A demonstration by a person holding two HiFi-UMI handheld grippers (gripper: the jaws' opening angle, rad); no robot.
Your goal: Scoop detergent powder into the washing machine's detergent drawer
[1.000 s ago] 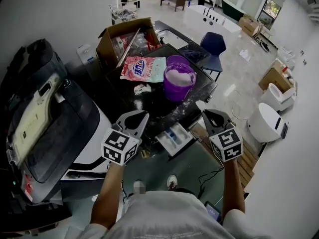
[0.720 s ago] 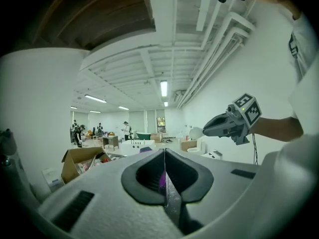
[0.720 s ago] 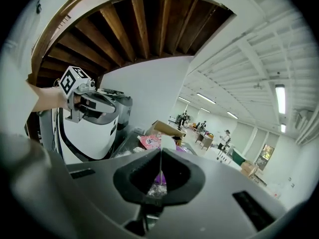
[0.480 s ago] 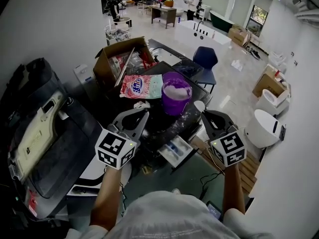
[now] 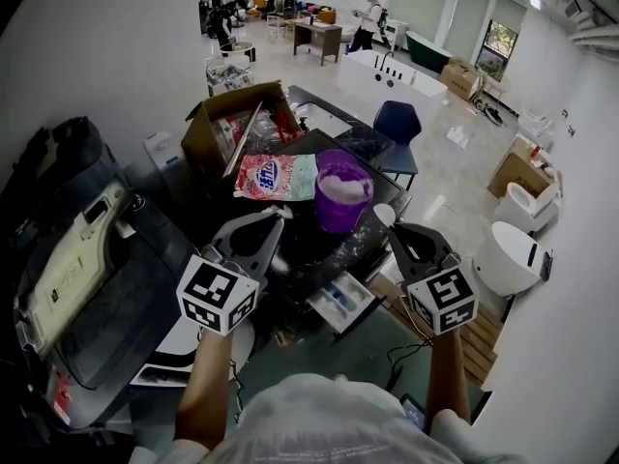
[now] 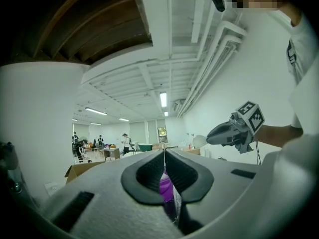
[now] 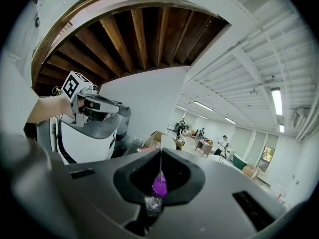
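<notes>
A purple bucket [image 5: 343, 199] of white powder stands on the dark worktop [image 5: 290, 240], beside a pink detergent bag [image 5: 276, 177]. Below the worktop's near edge the washing machine's detergent drawer [image 5: 340, 301] is pulled out. My left gripper [image 5: 278, 217] hovers over the worktop left of the bucket, shut with nothing in it; its own view shows the seam [image 6: 164, 151] closed. My right gripper [image 5: 392, 226] hangs right of the bucket, above the drawer, shut on a small white scoop [image 5: 384, 214]. The scoop [image 6: 199, 141] shows at that gripper's tip in the left gripper view.
A white and black washing machine [image 5: 106, 259] fills the left. An open cardboard box [image 5: 237, 119] stands behind the bag, a blue chair [image 5: 395, 124] beyond the worktop. White tubs [image 5: 508, 259] stand at the right. People stand far back in the hall.
The head camera has tilted, so the bucket and bag sit lower in the picture. Both grippers have drawn slightly back toward me and stay shut; the scoop stays with the right one.
</notes>
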